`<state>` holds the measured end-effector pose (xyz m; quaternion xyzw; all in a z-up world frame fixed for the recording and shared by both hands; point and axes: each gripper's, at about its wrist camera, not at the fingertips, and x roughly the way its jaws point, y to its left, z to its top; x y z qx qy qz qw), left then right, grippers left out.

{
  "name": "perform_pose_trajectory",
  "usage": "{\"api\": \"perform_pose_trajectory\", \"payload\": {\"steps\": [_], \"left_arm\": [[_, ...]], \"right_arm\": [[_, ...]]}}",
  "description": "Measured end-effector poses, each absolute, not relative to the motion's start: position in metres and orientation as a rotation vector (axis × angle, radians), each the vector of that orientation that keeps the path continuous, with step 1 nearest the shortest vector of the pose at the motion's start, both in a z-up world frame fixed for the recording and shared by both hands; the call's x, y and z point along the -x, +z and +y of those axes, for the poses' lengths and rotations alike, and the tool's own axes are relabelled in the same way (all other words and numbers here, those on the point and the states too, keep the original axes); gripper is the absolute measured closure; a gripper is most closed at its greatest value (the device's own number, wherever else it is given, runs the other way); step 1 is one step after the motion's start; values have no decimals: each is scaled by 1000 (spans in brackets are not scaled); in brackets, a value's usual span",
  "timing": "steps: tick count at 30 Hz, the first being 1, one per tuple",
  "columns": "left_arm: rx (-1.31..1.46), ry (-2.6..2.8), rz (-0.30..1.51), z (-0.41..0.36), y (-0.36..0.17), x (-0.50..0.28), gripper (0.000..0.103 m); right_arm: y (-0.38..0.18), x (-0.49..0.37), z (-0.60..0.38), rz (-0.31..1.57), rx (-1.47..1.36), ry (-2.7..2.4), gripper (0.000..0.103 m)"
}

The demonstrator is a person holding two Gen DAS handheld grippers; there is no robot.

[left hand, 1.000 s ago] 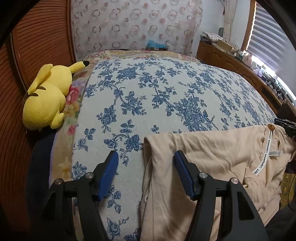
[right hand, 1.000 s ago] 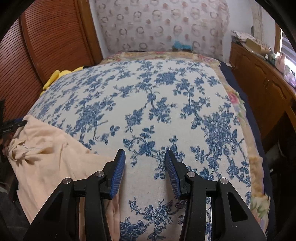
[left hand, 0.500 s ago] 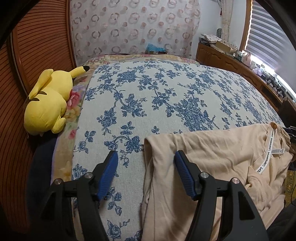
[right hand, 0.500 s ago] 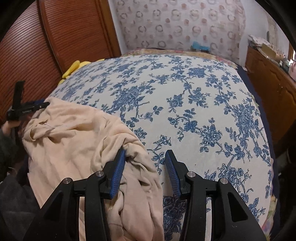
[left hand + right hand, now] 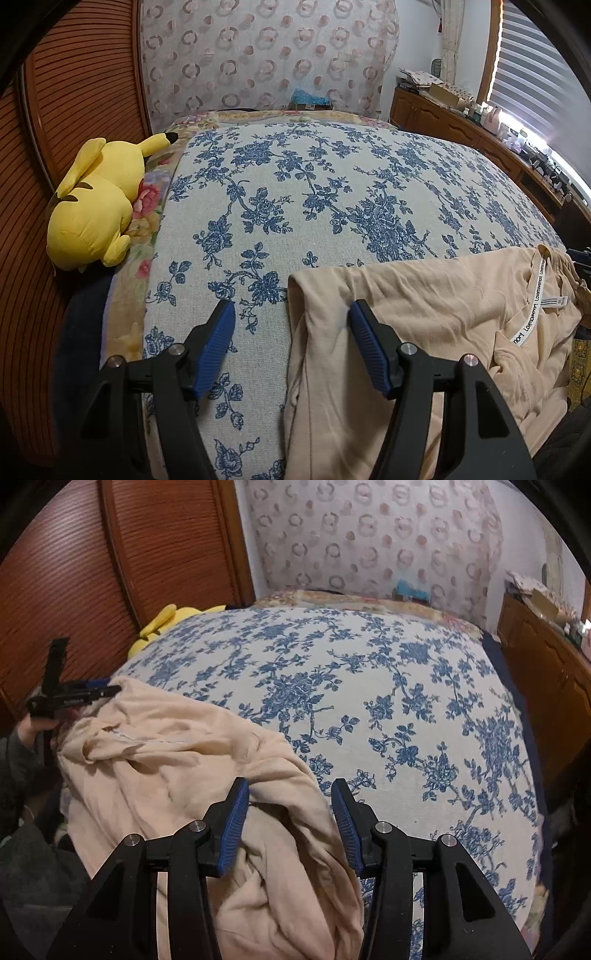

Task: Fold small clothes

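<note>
The soft, thin, peach-coloured cotton shirt (image 5: 424,314) lies bunched on the blue-flowered bed cover (image 5: 295,192). Left tongs (image 5: 291,345) are apart over its edge. Right tongs (image 5: 290,825) are apart over a rumpled fold. It looks light and floppy; grab the corners.

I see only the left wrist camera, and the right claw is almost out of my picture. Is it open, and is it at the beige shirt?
Observer: The right claw is open. A bunched fold of the beige shirt lies between its fingers, not pinched.
Operator: Is the shirt flat on that side?
Observer: No. In the right wrist view it is crumpled into thick folds below the claw.
</note>
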<state>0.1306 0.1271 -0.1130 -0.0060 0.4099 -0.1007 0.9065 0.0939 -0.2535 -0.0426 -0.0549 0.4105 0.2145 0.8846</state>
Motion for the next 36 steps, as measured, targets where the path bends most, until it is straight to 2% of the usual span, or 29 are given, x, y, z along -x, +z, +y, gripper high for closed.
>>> {"api": "perform_pose_trajectory", "payload": {"steps": [7, 10, 11, 14, 19, 21, 22, 25, 36], "left_arm": [[9, -210, 851, 128, -113, -131, 38], [4, -217, 861, 127, -112, -132, 41], [6, -229, 865, 127, -111, -133, 48], [9, -264, 882, 124, -109, -135, 61], [7, -301, 894, 117, -107, -133, 79], [7, -315, 893, 114, -106, -131, 90], [11, -328, 891, 113, -104, -130, 99], [10, -339, 859, 107, -93, -120, 101], [101, -377, 548, 121, 18, -28, 101]], "right_arm": [[-64, -115, -268, 930, 17, 457, 57], [-66, -111, -268, 943, -5, 504, 73], [-67, -110, -267, 946, -5, 518, 78], [-67, -106, -266, 948, 3, 532, 85], [-66, -102, -267, 934, -3, 528, 93], [-64, -98, -267, 918, -4, 521, 95], [-63, -97, -267, 912, -4, 518, 95], [-53, -91, -266, 881, -2, 513, 96], [33, -44, -269, 708, 11, 533, 97]]}}
